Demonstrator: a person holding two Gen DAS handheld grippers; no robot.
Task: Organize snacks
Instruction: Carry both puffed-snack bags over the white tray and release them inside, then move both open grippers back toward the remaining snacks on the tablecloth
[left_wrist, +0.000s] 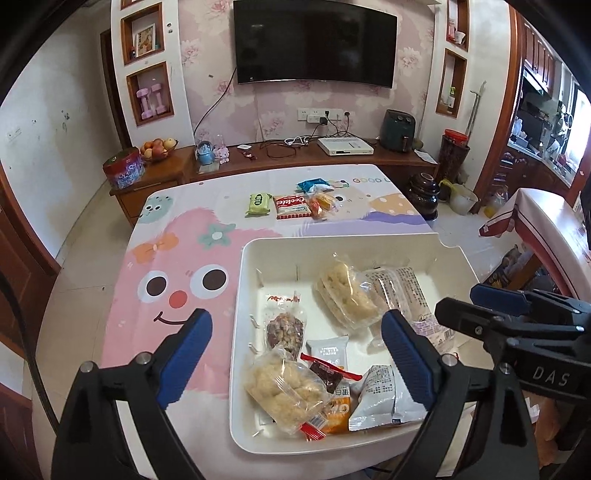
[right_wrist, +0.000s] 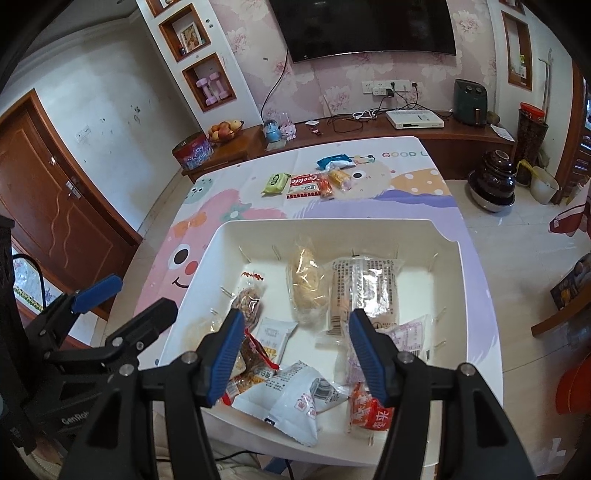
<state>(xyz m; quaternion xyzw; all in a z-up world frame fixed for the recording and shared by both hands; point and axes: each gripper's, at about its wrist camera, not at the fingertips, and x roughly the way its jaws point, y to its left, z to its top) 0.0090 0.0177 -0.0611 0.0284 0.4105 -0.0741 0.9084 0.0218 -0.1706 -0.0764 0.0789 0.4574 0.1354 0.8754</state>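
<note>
- Cream plastic bin (left_wrist: 454, 254) sits on the near half of our cartoon-print tablecloth (left_wrist: 177, 258), holding most of the snacks
- Inside the bin: two clear packs of pale crumbly cake (left_wrist: 347, 295) (left_wrist: 284, 387), a nut bar in clear wrap (left_wrist: 286, 328), a long white printed pack (left_wrist: 410, 291), a small white pack (left_wrist: 327, 349), a grey-white pouch (left_wrist: 380, 398), an orange pack (right_wrist: 364, 408)
- Our left gripper (left_wrist: 295, 350) is wide open over the bin's 7 o'clock corner, nothing between its pads, nearest cake pack lying loose just below
- Our right gripper (right_wrist: 295, 347) is partly open, hovering over the bin's near edge; packets lie under the gap, pads not pressing on any
- Each gripper shows in the other's view, side by side, apart
- Four snacks remain outside the bin, at 12 o'clock on the table: green pack (left_wrist: 258, 204), red-white Cookies pack (left_wrist: 291, 206), clear bag of orange-yellow sweets (left_wrist: 322, 203), blue pack (left_wrist: 312, 184)
- Cookies pack touches the sweets bag; blue pack just behind them
</note>
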